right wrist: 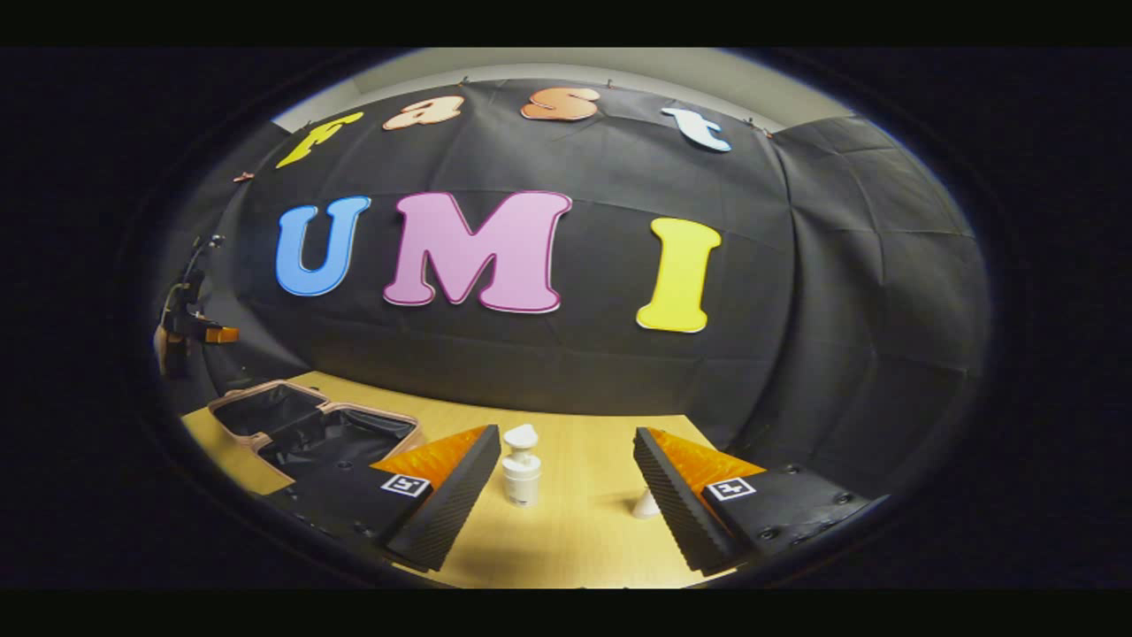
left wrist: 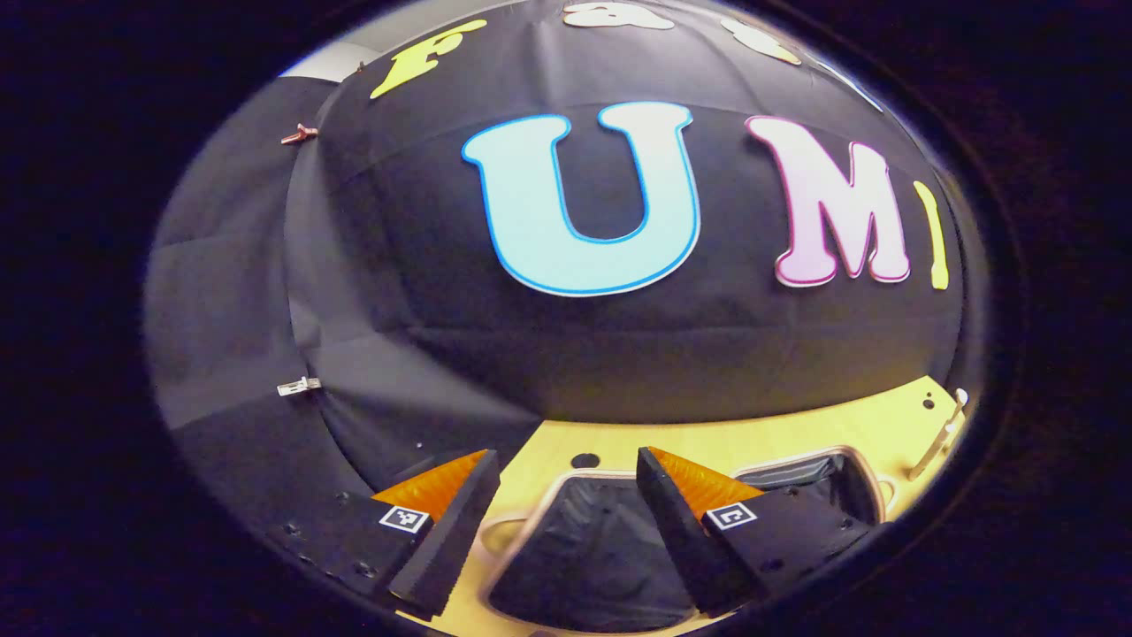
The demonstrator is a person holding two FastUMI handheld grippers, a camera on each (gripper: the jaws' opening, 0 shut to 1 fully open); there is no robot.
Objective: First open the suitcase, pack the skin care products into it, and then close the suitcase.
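A pale wooden worktop [right wrist: 575,540] carries everything. In the right gripper view, an open suitcase [right wrist: 309,429] lies flat on it at about 9 o'clock, both dark-lined halves facing up. A white pump bottle [right wrist: 521,473] stands upright near the middle, well apart from the suitcase. A small white cone-shaped item [right wrist: 646,506] sits at its 4 o'clock, partly hidden. In the left gripper view the suitcase [left wrist: 601,548] lies open on the worktop [left wrist: 734,442], a round hole [left wrist: 585,460] just beyond its rim at 12 o'clock.
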